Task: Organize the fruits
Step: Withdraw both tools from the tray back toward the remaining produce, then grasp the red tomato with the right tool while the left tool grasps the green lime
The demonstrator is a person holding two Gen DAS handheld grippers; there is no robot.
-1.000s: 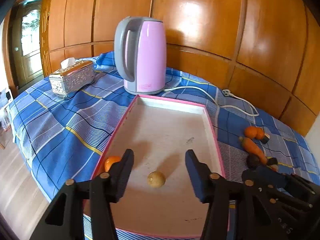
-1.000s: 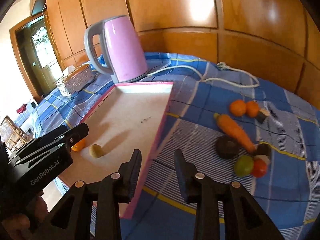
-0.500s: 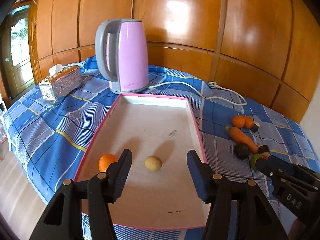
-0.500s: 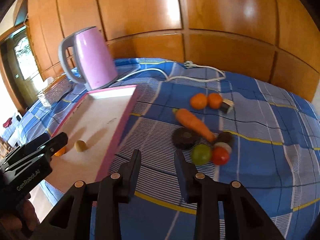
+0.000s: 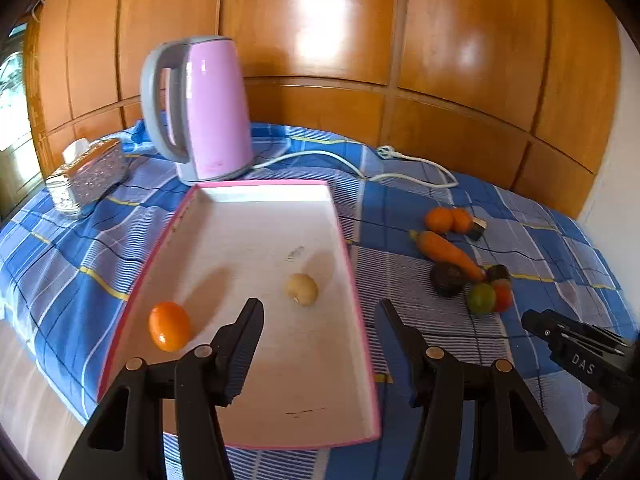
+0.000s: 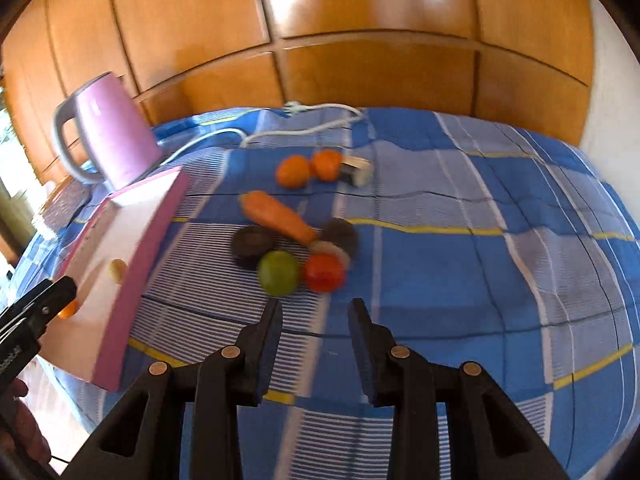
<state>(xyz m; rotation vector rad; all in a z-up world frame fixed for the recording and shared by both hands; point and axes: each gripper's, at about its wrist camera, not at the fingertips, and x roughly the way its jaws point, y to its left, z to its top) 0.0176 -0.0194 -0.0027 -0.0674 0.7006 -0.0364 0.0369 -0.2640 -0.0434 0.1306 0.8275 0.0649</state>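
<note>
Right wrist view: right tool (image 6: 315, 320) parted, empty, above tablecloth (image 6: 460, 280).

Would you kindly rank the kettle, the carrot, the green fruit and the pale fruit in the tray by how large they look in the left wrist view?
1. Pink kettle, by far the largest.
2. Carrot.
3. Pale fruit and green fruit: they look much alike, so I would not rank them.

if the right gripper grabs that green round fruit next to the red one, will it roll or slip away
Probably apt to roll: the green fruit looks near-spherical and sits free on the flat checked cloth. Its skin looks smooth, so the pads could slide unless they close across its middle. The red fruit and dark round piece sit close by, so a nudge would likely bump them too.
</note>
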